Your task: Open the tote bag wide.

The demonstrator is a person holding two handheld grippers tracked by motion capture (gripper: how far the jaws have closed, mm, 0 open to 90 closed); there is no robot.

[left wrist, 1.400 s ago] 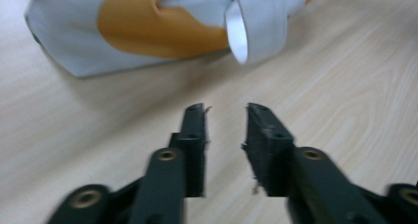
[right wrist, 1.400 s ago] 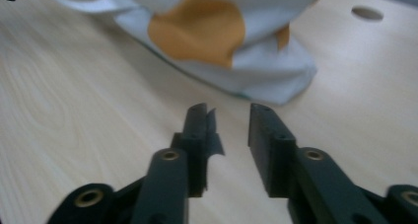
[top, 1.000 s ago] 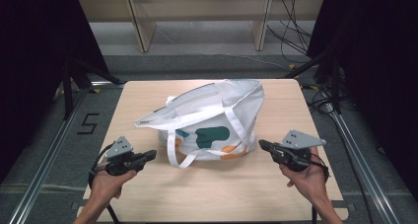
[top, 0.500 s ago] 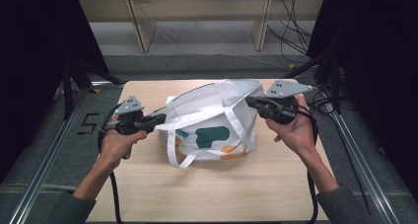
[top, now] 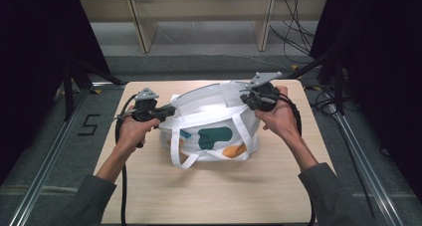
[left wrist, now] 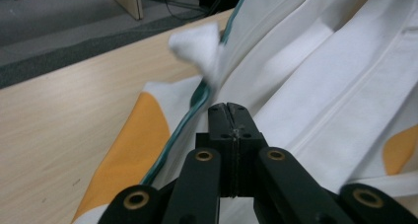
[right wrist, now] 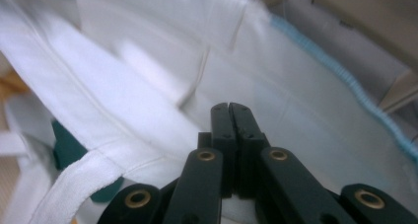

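At either end of a white tote bag (top: pixel 214 124), two hand-held grippers meet the cloth. The left gripper (top: pixel 166 111) has its black jaws pressed flat together with nothing between them; in its own view the tips (left wrist: pixel 229 110) rest just beside the bag's green-piped edge (left wrist: pixel 197 98). The right gripper (top: pixel 246 97) is likewise clenched on nothing, and its own view shows the closed tips (right wrist: pixel 230 110) hovering over white fabric near the bag's mouth (whether they touch the cloth cannot be told).

The work looks to be at its start: both grippers have arrived at the bag, but neither has taken hold of a rim or a strap, so the gripping and any opening, lifting or folding of the bag are still to do.

The bag lies on its side at the middle of the pale wooden table (top: pixel 209 191), partly puffed, its mouth toward the far right. It is white, soft-looking fabric with green and orange blobs printed on the near face. Its white strap handles (top: pixel 181 156) flop loose toward the person.
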